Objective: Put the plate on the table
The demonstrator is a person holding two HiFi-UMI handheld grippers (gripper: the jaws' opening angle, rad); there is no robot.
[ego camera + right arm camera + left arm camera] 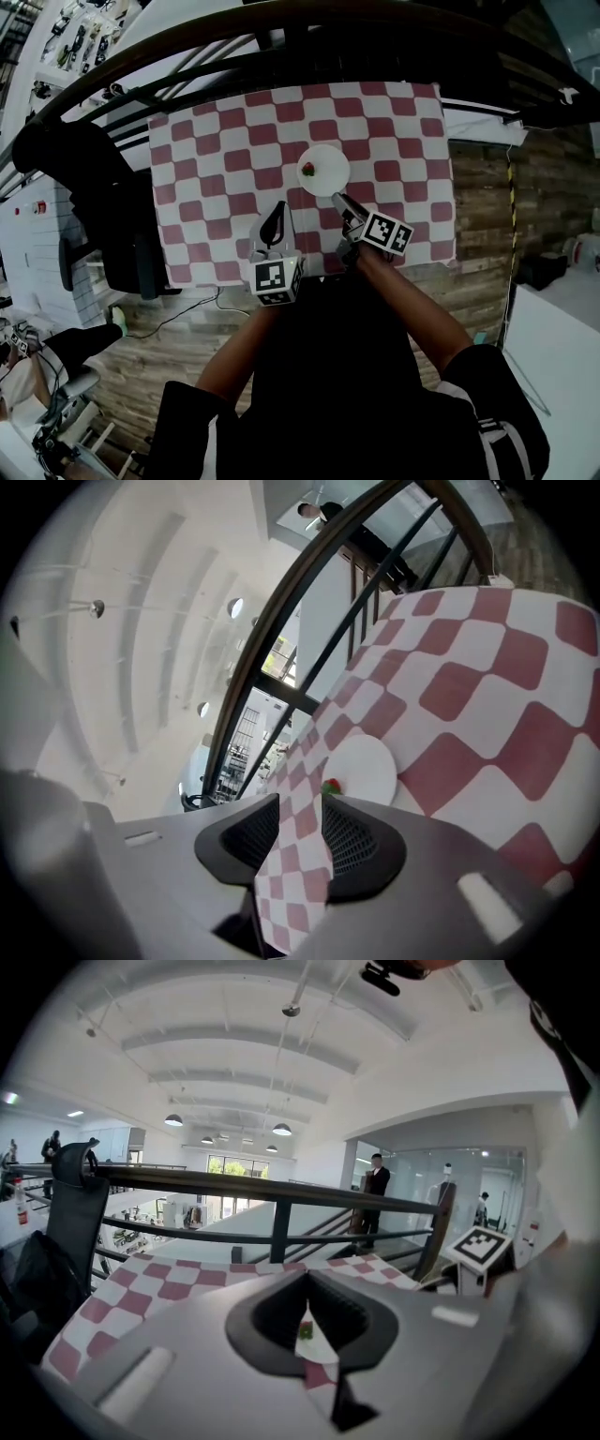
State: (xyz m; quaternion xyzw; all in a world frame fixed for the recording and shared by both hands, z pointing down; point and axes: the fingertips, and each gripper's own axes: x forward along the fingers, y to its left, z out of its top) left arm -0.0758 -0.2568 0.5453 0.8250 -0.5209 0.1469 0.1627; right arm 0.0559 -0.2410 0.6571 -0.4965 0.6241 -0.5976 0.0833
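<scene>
A round white plate (326, 169) lies flat on the red-and-white checked tablecloth (216, 159), a little beyond mid-table. A small red and green fruit (307, 170) sits on its left part. My right gripper (339, 199) hovers just off the plate's near right rim, open, with nothing between its jaws. In the right gripper view the plate (370, 766) and fruit (331, 787) lie just beyond the right gripper (300, 803). My left gripper (278, 208) is over the cloth near the plate's left, shut and empty. Past the left gripper (307, 1283) only a sliver of plate (315, 1338) shows.
A black railing (281, 56) runs along the table's far edge. A black chair with dark cloth (103, 206) stands at the left side. Wooden floor (487, 206) lies to the right, with a white surface (562, 356) at the lower right. A person (377, 1180) stands far off.
</scene>
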